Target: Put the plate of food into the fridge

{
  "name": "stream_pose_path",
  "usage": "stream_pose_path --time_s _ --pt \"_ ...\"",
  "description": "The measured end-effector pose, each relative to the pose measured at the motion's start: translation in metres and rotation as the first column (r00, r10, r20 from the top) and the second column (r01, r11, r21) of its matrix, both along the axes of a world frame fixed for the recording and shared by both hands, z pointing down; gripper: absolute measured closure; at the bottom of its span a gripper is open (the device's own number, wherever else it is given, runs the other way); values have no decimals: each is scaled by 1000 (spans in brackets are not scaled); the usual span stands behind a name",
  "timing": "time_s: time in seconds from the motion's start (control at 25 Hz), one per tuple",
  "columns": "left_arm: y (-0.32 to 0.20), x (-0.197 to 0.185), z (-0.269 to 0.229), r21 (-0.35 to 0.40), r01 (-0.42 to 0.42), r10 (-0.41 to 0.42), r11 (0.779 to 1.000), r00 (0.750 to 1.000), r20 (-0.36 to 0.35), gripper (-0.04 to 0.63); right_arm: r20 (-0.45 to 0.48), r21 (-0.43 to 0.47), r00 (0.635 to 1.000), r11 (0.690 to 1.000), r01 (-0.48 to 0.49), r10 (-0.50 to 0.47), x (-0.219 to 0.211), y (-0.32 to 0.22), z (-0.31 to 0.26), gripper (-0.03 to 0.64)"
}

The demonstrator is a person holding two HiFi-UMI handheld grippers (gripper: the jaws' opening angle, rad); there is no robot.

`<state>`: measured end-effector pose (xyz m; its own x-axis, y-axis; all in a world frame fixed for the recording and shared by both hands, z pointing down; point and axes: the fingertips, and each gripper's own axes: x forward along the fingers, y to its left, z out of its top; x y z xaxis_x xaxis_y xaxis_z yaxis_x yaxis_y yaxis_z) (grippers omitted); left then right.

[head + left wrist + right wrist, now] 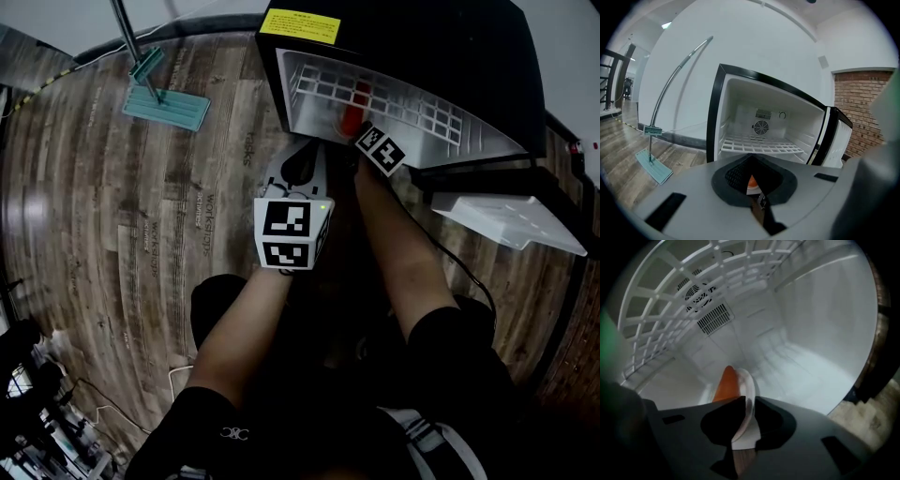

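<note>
The right gripper (746, 405) is clamping its jaws on the rim of the white plate (749, 383), with the orange food (725, 384) just left of them, inside the white fridge (811, 348) beneath the wire shelf (684, 291). The left gripper (752, 180) is hovering with its jaws together and empty. The open fridge is standing ahead of them on the wooden floor (623, 159), and a mop (651, 164) is standing to their left by the white wall (740, 42).

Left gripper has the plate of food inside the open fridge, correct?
No. It's the right gripper that has the plate of food inside the open fridge. The right gripper view shows its jaws shut on the plate's rim.
</note>
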<state>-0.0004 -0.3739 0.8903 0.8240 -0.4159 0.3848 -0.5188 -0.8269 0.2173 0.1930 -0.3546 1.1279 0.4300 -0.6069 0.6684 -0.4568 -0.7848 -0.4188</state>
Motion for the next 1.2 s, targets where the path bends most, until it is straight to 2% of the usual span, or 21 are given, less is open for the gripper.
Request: stream_pose_path --time_s 0.16,0.2,0.24,0.36,0.52,0.64,0.76,0.84,0.92,1.04,1.2 --pt "0 0 1 7 -5 5 1000 1000 4 598 -86 -62 996 998 -13 8 15 15 0 549" --pt "0 -1 1 8 -2 2 1000 1000 6 598 -87 -60 996 998 -15 10 17 18 -1 559" --pt "-1 -1 2 6 1 -1 1000 1000 6 598 -85 -52 996 999 -6 2 17 20 -3 598" --pt "-2 1 2 -3 11 -11 1000 1000 6 598 -108 -27 989 995 100 -102 5 23 -19 603" --pt "0 7 0 -16 -1 1 1000 1000 4 598 -216 -35 937 961 273 -274 -19 25 -59 604" --pt "10 9 -11 -53 -28 28 998 1000 -9 598 -301 -123 871 922 368 -388 -33 35 -104 604" --pt "20 6 -41 -73 -13 12 997 1000 -9 598 -371 -191 784 867 459 -497 -50 51 -169 604" --pt "27 0 -73 -24 1 -1 1000 1000 24 598 -405 -207 723 826 524 -560 -64 58 -219 604" --pt "33 -7 -107 10 0 -1 1000 998 66 598 -426 -198 684 798 569 -593 -78 63 -274 604" --pt "33 -13 -175 -41 41 -39 998 998 57 598 -451 -151 661 781 606 -600 -93 68 -367 604" --pt "42 -11 -297 -39 57 -56 998 998 36 598 -499 -82 656 784 615 -567 -102 78 -517 604"
